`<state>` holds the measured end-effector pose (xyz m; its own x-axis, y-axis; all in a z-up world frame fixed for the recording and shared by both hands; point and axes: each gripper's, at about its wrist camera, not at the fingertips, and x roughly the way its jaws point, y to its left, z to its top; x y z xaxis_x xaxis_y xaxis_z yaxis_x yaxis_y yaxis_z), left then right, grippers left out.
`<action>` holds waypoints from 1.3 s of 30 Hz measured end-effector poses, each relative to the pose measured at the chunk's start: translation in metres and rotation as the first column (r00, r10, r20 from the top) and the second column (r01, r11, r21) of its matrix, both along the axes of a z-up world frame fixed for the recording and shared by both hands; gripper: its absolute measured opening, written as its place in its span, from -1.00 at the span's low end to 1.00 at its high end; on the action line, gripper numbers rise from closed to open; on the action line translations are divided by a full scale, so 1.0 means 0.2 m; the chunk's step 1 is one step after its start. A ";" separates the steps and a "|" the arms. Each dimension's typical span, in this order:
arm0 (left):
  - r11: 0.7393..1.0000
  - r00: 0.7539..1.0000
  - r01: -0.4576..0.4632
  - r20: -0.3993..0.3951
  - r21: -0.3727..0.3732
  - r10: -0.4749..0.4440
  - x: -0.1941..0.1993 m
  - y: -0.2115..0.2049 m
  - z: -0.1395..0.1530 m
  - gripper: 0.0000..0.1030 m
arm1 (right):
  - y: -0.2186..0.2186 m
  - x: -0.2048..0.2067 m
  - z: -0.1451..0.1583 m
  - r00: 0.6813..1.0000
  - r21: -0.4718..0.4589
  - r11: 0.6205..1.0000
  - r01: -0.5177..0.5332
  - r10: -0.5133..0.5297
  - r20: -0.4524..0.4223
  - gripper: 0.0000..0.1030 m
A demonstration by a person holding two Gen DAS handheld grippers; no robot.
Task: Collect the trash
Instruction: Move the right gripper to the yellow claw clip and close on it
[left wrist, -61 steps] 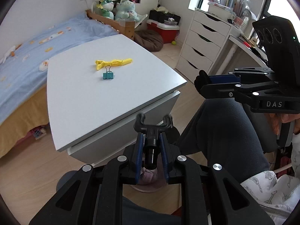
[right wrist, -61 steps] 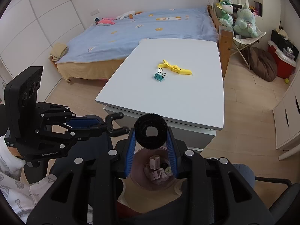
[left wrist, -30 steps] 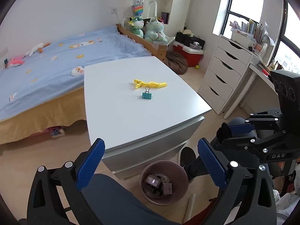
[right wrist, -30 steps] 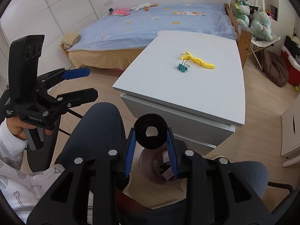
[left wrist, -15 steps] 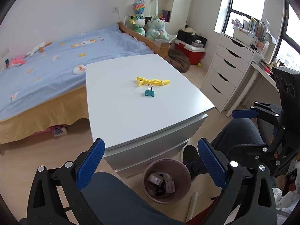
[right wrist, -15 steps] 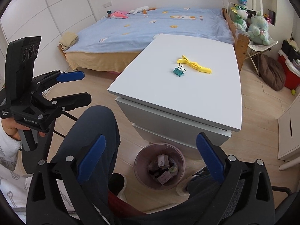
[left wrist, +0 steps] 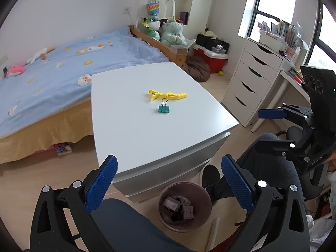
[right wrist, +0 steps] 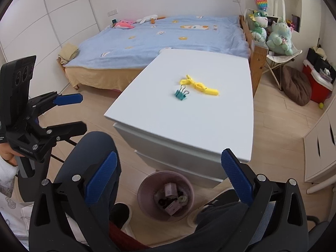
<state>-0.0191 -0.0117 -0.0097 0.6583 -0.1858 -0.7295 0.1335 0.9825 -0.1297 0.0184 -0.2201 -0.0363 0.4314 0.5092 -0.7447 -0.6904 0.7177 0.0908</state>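
We saw a blue-covered bed (left wrist: 63, 67) behind and beside a white table (left wrist: 130, 126), and a white drawer unit (left wrist: 250, 84) by the window side. Table top carried just two small items near its middle. Below the table's near edge, on the wood floor, stood a pinkish trash bin (left wrist: 166, 223) with a few small boxes and scraps already inside; our dark-trousered knees sat on either side of it. We held the left gripper (left wrist: 170, 180) low in front of the table, its blue-padded fingers (left wrist: 100, 180) spread wide with nothing between them. The right gripper (right wrist: 168, 178) was likewise above the bin, fingers (right wrist: 235, 178) wide apart and empty; each gripper showed in the other's view, off to the side, also parted. On the table lay a yellow clip (left wrist: 168, 95), flat, long side across, and just beside it, on the near side, a teal binder clip (left wrist: 163, 108) with its wire handles pointing toward the yellow one; whether they touched we could not tell. Both were well apart from either gripper.
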 end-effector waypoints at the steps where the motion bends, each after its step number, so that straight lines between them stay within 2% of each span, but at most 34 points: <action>1: 1.000 1.000 0.000 0.003 0.000 0.000 0.01 0.00 0.00 0.85 | 0.00 0.02 0.01 1.000 -0.001 1.000 -0.008 0.008 0.009 0.90; 8: 1.000 1.000 -0.008 0.017 -0.016 0.008 0.06 -0.01 0.01 0.85 | 0.07 0.25 0.08 0.996 -0.040 0.996 -0.084 0.086 0.027 0.90; 14: 1.000 1.000 -0.010 0.018 -0.026 0.011 0.09 0.00 0.01 0.85 | 0.19 0.48 0.08 0.989 -0.116 0.983 -0.142 0.146 0.028 0.90; 24: 0.999 1.000 -0.029 -0.009 -0.032 0.029 0.13 0.04 -0.02 0.85 | 0.39 0.82 -0.02 0.976 -0.243 0.947 -0.210 0.216 -0.004 0.90; 29: 0.999 0.999 -0.043 -0.016 -0.029 0.043 0.14 0.07 -0.03 0.85 | 0.50 0.95 -0.10 0.965 -0.305 0.917 -0.258 0.261 -0.031 0.90; 32: 0.998 0.998 -0.054 -0.019 -0.031 0.054 0.15 0.09 -0.03 0.85 | 0.55 0.99 -0.14 0.955 -0.331 0.898 -0.292 0.290 -0.054 0.79; 39: 0.998 0.998 -0.061 -0.028 -0.027 0.060 0.17 0.08 -0.05 0.85 | 0.63 1.04 -0.27 0.934 -0.374 0.856 -0.356 0.335 -0.124 0.32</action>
